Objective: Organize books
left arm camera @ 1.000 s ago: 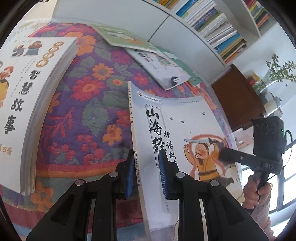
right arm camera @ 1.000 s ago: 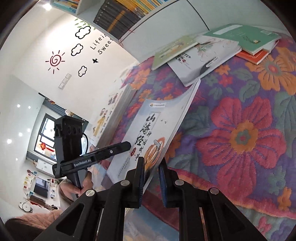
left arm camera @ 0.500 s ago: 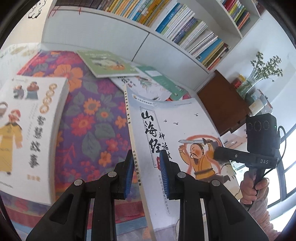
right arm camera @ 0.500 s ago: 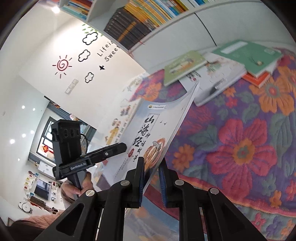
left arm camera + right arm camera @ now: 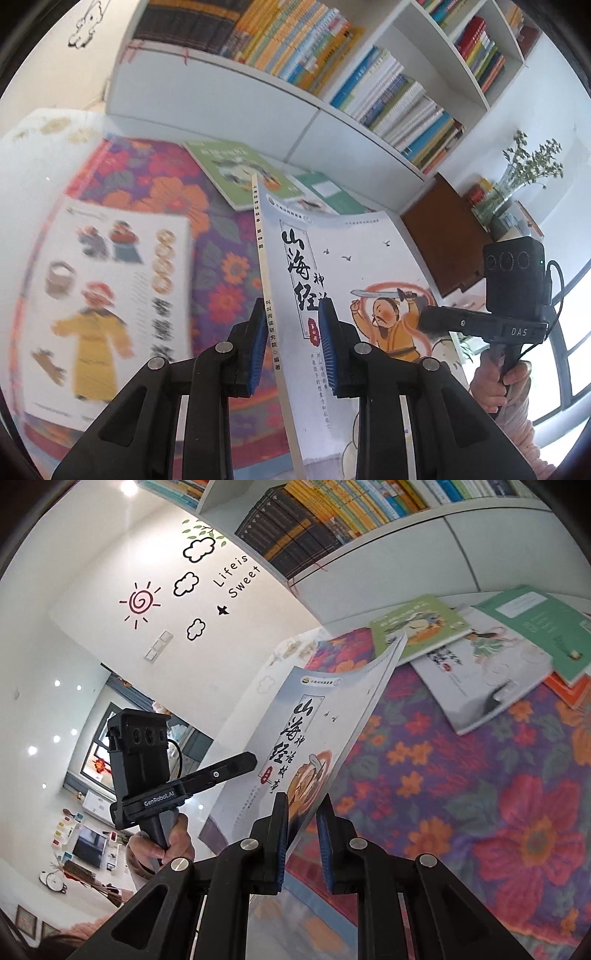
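The left tongs (image 5: 293, 347) are clamped on the spine side of a pale story book (image 5: 354, 280) with big black Chinese letters and a man in a yellow robe on its cover; the right tongs (image 5: 303, 834) are clamped on the other long edge of the same story book (image 5: 295, 738); so the book is held up in the air between the two tongs, tilted, above the flowery cloth (image 5: 221, 266) on the bench; in the left view a hand (image 5: 498, 380) holds the grip of the right tongs; in the right view a hand (image 5: 162, 853) holds the grip of the left tongs; a thick white book (image 5: 110, 295) with a man in a yellow coat lies flat on the cloth to the left, blurry; past the held book lie a green book (image 5: 417, 624), a white picture book (image 5: 480, 672) and a teal book (image 5: 535, 627), overlapping each other near the back of the cloth; behind them a white bookshelf (image 5: 332, 110) is full of standing books; a vase of green sprigs (image 5: 524, 177) stands far right.
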Action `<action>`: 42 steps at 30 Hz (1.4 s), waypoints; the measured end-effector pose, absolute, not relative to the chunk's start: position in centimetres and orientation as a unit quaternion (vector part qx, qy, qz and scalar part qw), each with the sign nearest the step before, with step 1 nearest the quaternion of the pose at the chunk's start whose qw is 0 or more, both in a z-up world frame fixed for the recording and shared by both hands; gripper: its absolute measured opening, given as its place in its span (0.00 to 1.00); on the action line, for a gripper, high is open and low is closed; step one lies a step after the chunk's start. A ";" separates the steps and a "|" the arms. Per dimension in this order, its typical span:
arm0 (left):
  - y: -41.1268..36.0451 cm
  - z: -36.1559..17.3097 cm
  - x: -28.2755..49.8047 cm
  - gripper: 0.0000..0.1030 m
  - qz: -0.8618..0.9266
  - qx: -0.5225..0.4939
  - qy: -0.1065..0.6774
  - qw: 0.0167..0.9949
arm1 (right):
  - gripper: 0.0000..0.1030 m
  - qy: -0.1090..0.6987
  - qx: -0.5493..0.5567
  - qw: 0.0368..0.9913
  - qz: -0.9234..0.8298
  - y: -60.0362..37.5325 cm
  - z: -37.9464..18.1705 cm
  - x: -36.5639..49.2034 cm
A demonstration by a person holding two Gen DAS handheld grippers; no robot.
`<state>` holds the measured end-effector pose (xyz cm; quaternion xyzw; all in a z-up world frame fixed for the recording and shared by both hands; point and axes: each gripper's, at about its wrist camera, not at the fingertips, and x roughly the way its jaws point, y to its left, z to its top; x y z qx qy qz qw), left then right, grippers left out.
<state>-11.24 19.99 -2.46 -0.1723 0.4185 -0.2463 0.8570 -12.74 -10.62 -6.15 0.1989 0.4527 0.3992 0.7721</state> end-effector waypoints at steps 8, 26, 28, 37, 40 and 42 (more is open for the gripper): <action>25.5 -1.4 -9.8 0.22 -0.216 -0.180 0.401 0.872 | 0.15 0.457 0.184 0.760 0.424 -4.8 -5.8 -9.9; 33.9 -6.7 -7.5 0.24 -0.149 -0.174 0.434 0.871 | 0.15 0.505 0.172 0.722 0.441 6.6 -11.3 -5.6; 34.0 -7.6 -7.2 0.24 -0.144 -0.170 0.441 0.869 | 0.15 0.516 0.176 0.716 0.435 7.0 -12.5 -5.3; 34.6 -9.1 -7.0 0.24 -0.132 -0.164 0.450 0.868 | 0.15 0.540 0.192 0.704 0.420 7.1 -15.1 -5.2; 34.5 -9.5 -7.0 0.24 -0.119 -0.153 0.457 0.868 | 0.16 0.538 0.187 0.707 0.419 7.2 -15.0 -5.4; 34.4 -9.5 -7.2 0.26 -0.115 -0.146 0.455 0.871 | 0.16 0.537 0.186 0.708 0.419 7.3 -14.9 -5.4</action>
